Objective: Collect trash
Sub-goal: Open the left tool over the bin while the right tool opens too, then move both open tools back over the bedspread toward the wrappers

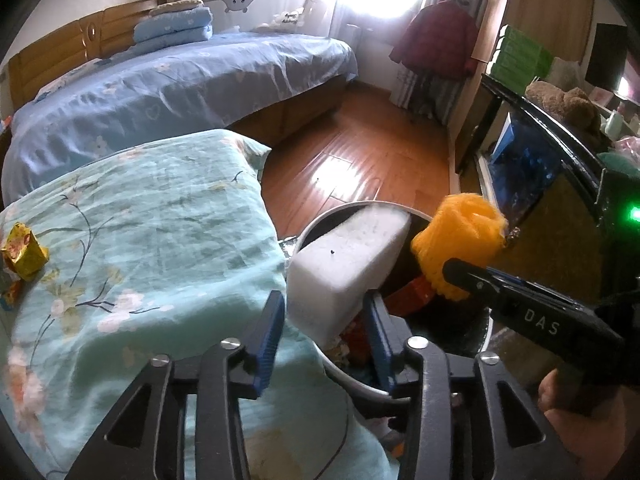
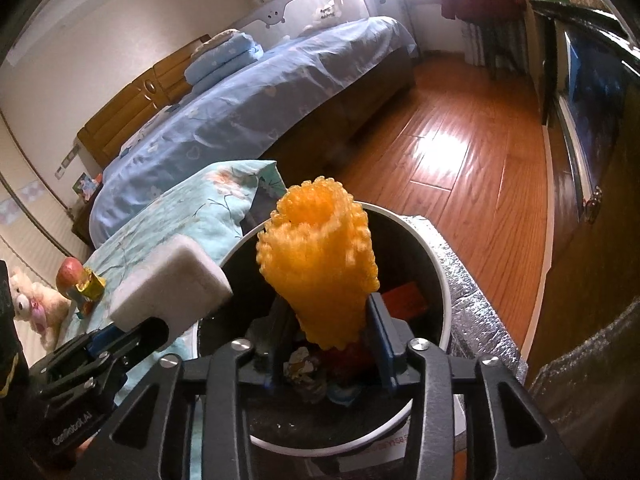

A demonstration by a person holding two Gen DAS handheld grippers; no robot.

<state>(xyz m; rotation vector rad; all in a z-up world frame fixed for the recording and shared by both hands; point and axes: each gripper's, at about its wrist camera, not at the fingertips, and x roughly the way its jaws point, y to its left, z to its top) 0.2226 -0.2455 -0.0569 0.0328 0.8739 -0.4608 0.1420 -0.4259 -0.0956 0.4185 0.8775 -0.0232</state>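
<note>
My left gripper (image 1: 324, 320) is shut on a white foam block (image 1: 344, 264) and holds it over the rim of a round white trash bin (image 1: 352, 380). The block also shows in the right wrist view (image 2: 172, 284), at the bin's left edge. My right gripper (image 2: 328, 320) is shut on an orange foam net sleeve (image 2: 320, 256) and holds it upright over the bin's dark opening (image 2: 416, 248). The sleeve also shows in the left wrist view (image 1: 456, 244). Wrappers lie inside the bin (image 2: 304, 364). A gold wrapper (image 1: 24, 248) lies on the teal floral bedding (image 1: 140, 240).
A blue bed (image 1: 180, 92) stands behind, with wooden floor (image 2: 460, 152) to its right. A dark cabinet (image 1: 560, 152) stands at the right. A silver foil mat (image 2: 472, 296) lies beside the bin. An apple (image 2: 68, 276) and a plush toy (image 2: 28, 300) are at the left.
</note>
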